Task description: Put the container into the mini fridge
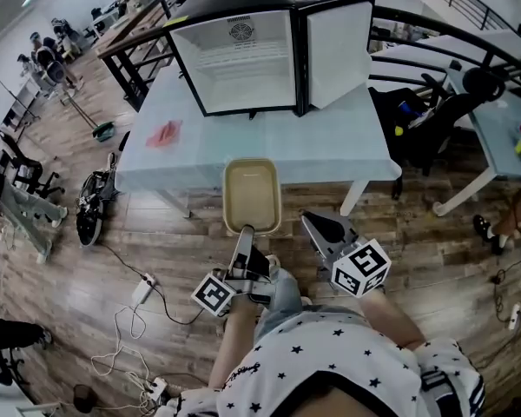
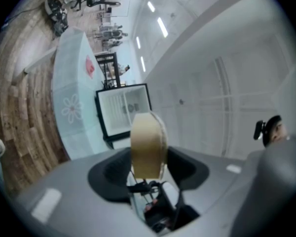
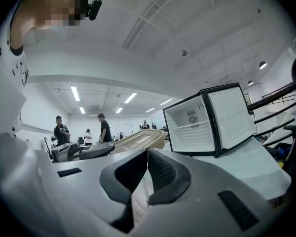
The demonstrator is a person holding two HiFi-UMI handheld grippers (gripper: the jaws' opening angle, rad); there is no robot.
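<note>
The mini fridge stands open and empty on the pale table, its door swung out to the right. A beige rectangular container hangs in the air in front of the table's near edge, my left gripper shut on its near rim. Seen edge-on in the left gripper view, the container stands between the jaws with the fridge beyond it. My right gripper is beside it to the right, shut and holding nothing; from there the container and the fridge show ahead.
A red object lies on the table's left part. Black office chairs and another desk stand to the right. Cables and a power strip lie on the wooden floor at the left. People stand far back.
</note>
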